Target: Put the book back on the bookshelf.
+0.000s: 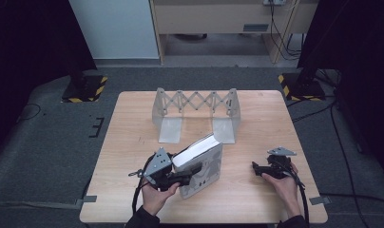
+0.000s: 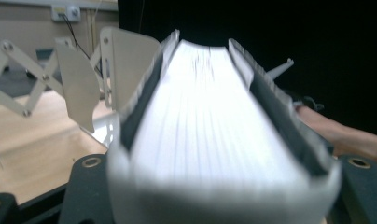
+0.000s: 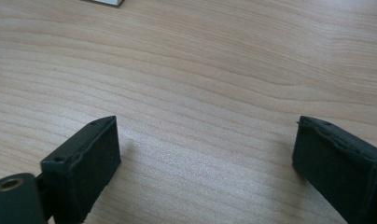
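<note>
1. My left hand-held gripper [image 1: 192,172] clamps the book [image 1: 202,164] across its covers, page block facing up, standing on the tabletop [image 1: 133,118] just in front of the bookend rack [image 1: 196,111]
2. My right hand-held gripper [image 1: 254,167] rests jaws wide, empty, well apart from the book
3. Judgement: the book is thick, fairly heavy, stiff when shut; glossy covers may slip
4. Best hold: across both covers near the spine
</note>
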`<state>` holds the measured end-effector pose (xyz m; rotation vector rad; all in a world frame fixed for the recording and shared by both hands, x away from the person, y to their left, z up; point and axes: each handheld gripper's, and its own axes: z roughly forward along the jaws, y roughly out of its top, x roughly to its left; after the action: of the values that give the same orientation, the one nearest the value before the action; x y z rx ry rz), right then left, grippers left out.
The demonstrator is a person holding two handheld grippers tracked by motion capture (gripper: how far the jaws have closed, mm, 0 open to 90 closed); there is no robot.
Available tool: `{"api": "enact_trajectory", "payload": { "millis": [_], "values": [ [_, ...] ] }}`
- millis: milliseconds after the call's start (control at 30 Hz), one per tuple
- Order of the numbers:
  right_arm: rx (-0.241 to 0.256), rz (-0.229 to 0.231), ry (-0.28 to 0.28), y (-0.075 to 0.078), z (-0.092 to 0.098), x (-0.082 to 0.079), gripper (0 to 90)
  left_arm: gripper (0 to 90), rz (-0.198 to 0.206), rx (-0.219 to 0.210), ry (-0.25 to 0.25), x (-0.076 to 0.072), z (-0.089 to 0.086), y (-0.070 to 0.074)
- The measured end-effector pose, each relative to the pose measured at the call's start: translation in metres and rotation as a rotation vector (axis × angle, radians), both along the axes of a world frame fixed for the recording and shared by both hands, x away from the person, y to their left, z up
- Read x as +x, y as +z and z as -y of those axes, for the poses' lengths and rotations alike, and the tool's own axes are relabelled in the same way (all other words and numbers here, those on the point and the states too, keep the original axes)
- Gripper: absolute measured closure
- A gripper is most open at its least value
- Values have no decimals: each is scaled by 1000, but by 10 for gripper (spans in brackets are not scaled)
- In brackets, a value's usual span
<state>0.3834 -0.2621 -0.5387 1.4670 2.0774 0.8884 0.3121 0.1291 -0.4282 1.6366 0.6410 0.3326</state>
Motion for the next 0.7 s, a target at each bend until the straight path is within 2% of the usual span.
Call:
{"api": "enact_trajectory", "payload": {
  "millis": [167, 233, 333, 467, 600, 700],
  "values": [
    [-8, 0, -2, 0, 0, 0, 70, 347, 11, -12, -1, 5, 2, 18],
    [-8, 0, -3, 0, 0, 0, 69, 343, 13, -4, 1, 7, 4, 22],
    [-7, 0, -7, 0, -1, 0, 69, 337, 8, -1, 4, 10, 6, 24],
    [-7, 1, -7, 0, -1, 0, 69, 336, 19, 36, 7, 14, 11, 25],
    [-7, 0, -6, 0, -1, 0, 69, 376, -5, 31, -4, 18, 12, 26],
    [-7, -1, -7, 0, -1, 0, 68, 379, -21, 45, -16, 20, 12, 27]
  ]
}}
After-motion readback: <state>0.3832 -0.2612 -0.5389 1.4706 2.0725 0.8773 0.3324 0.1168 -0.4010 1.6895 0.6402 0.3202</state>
